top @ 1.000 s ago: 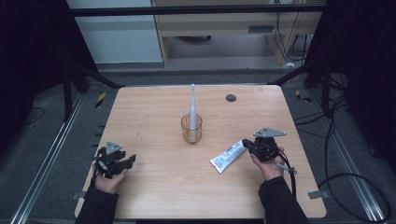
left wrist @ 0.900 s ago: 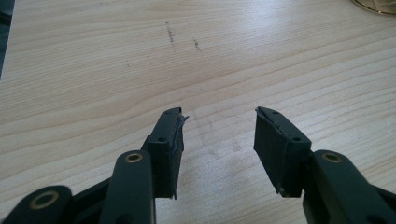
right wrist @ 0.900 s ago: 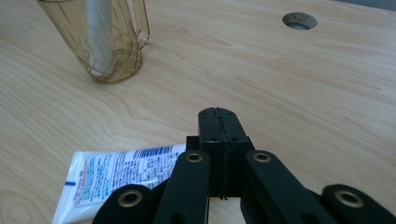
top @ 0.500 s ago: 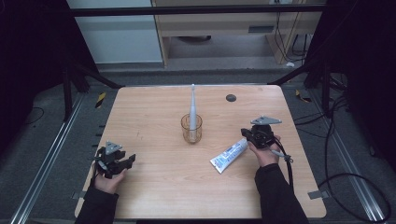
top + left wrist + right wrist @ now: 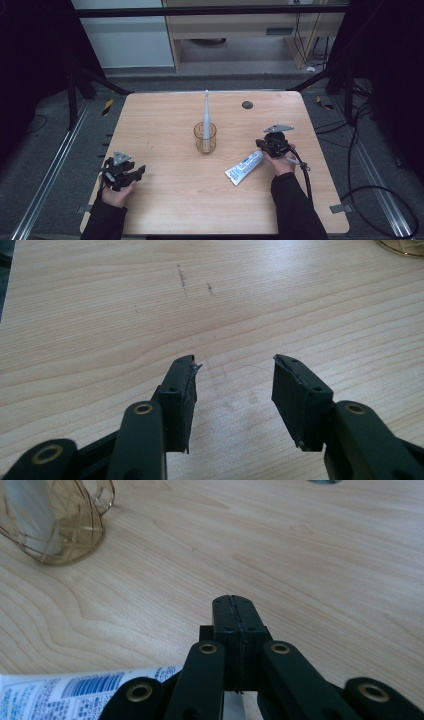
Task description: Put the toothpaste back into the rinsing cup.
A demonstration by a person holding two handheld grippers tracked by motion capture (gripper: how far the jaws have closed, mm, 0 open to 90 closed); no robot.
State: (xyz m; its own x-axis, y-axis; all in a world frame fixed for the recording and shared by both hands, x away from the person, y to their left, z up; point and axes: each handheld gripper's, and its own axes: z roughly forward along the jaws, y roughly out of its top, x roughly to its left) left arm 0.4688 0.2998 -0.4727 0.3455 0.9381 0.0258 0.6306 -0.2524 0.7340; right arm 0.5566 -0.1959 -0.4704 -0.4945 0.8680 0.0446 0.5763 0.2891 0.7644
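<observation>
Left gripper point(image 5: 136, 172), lower left of the high view: jaws stand wide apart over bare wood, nothing between them. Right gripper point(image 5: 261, 144), right of centre: jaws pressed fully together, empty, tips just above the tube's near end. Toothpaste tube point(image 5: 244, 167), lower right of centre: flat on the surface point(image 5: 165, 125), white, with blue print and a barcode patch point(image 5: 95, 685), lying diagonally, crimped end toward the lower left. Glass cup point(image 5: 205, 137), centre: clear with gold lines, upright, holding a white toothbrush point(image 5: 206, 112) that stands upright. Dark round mark point(image 5: 247, 105), upper right.
</observation>
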